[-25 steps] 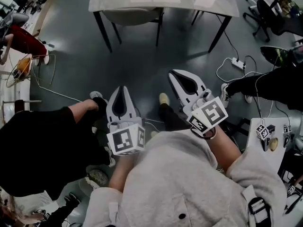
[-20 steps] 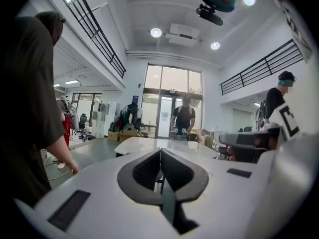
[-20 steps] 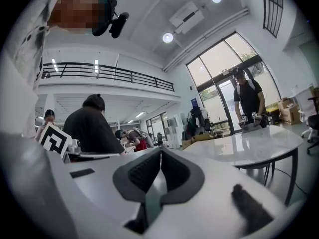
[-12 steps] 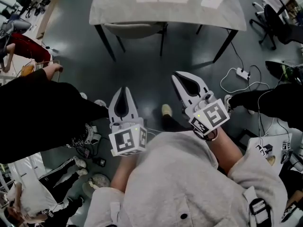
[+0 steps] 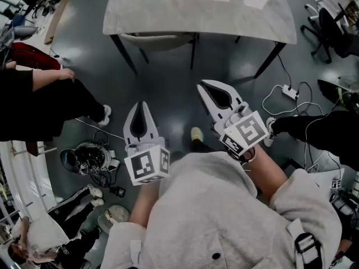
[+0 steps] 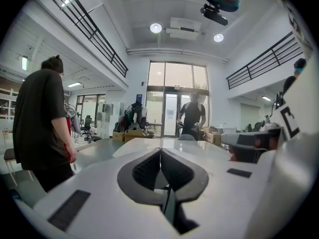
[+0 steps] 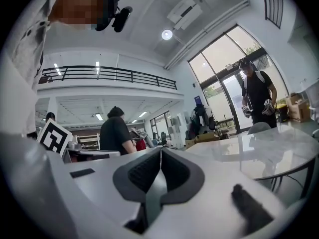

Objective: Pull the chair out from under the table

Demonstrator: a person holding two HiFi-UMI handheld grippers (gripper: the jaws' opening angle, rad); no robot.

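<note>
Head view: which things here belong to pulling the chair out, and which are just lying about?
For the job: chair, tucked under the table; left gripper and right gripper, both shut, holding nothing.
Lying about: power strip; dark gear on the floor; office chair; a bystander.

Head view dim; fisheye edges dark; ceiling lights (image 6: 156, 28) bright.
</note>
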